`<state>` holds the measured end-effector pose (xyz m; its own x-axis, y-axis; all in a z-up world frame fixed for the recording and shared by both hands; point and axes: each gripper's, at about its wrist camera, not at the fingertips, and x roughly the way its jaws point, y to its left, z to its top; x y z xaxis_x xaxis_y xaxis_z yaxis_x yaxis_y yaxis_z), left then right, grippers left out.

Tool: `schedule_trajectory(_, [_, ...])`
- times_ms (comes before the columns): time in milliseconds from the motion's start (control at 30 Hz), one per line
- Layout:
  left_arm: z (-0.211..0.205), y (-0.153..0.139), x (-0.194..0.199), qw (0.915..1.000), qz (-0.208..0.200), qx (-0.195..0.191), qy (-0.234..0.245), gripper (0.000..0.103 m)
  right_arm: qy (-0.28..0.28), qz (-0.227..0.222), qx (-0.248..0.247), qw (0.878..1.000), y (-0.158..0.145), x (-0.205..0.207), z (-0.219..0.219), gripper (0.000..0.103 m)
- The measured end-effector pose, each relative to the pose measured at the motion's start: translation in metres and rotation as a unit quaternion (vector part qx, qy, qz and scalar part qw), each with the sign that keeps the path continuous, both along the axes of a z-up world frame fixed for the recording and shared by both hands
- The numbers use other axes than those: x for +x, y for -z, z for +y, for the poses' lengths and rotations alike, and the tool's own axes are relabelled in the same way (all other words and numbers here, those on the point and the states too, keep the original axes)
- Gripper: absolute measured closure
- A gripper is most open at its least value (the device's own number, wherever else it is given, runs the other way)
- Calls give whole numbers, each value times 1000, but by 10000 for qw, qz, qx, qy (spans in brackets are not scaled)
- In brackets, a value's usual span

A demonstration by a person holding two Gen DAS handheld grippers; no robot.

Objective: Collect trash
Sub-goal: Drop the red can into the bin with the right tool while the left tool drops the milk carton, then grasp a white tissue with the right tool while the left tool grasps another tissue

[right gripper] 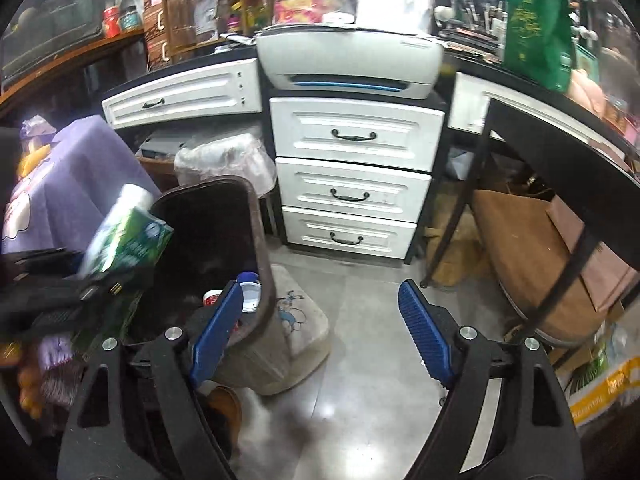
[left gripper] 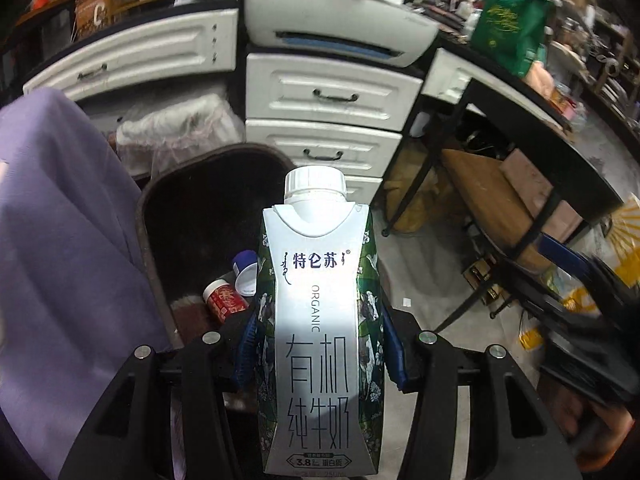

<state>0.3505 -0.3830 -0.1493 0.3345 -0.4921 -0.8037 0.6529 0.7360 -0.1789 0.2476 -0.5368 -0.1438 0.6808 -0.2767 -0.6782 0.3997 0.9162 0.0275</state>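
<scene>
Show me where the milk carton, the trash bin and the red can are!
milk carton [left gripper: 316, 320]: left wrist view, front label.
trash bin [right gripper: 264, 240]: right wrist view, right rim.
red can [left gripper: 224, 300]: left wrist view, its side, inside the bin.

The grey tiled floor [right gripper: 360, 320] carries everything here. On it, at about nine o'clock in the right wrist view, stands a dark bin [right gripper: 240, 240]. A small beige mat [right gripper: 304, 312] with a cartoon figure lies just beside the bin's base, toward the centre. A white drawer unit [right gripper: 352, 176] stands at twelve o'clock. A black table leg [right gripper: 452, 216] comes down at three o'clock.
</scene>
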Motion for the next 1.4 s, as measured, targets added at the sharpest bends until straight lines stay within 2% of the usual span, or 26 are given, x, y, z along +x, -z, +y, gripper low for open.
schedule_trajectory(100, [-10,16,15,9996,97,263,-92,53,165,-128,65,9998,-7,-16,-6,23])
schedule_trajectory(333, [-24,37,32,9980,204,585,-158,51,163,-296,210,9992,-15,-28,-5,23])
schedule_trajectory(433, [-26,38,30,9974,110,703,-144,40,157,-353,273,9989,-14,-29,-3,23])
schedule_trajectory(500, [-24,35,29,9972,26,717,-221,37,155,-368,319,9987,-13,-29,-2,23])
schedule_trajectory(600, [-18,28,24,9985,72,469,-268,35,156,-432,350,9983,-14,-30,0,23])
schedule_trajectory(767, [-10,6,3,9995,-117,207,-197,34,168,-478,355,9981,-18,-31,2,23])
schedule_trajectory(833, [-2,-9,-9,9997,-196,-14,-155,33,182,-471,316,9982,-19,-31,3,23])
schedule_trajectory(967, [12,-39,-32,9985,-495,-218,-24,27,168,-508,387,9978,-22,-31,5,23])
schedule_trajectory(1100, [38,-77,-53,9957,-776,-501,77,18,-136,-459,349,9982,-29,-22,25,23])
schedule_trajectory(1200, [60,-100,-63,9933,-941,-664,89,14,-483,-510,296,9971,-39,-13,48,23])
schedule_trajectory(1400, [115,-128,-73,9872,-1460,-615,-173,5,-1269,-691,318,9890,-66,10,108,23])
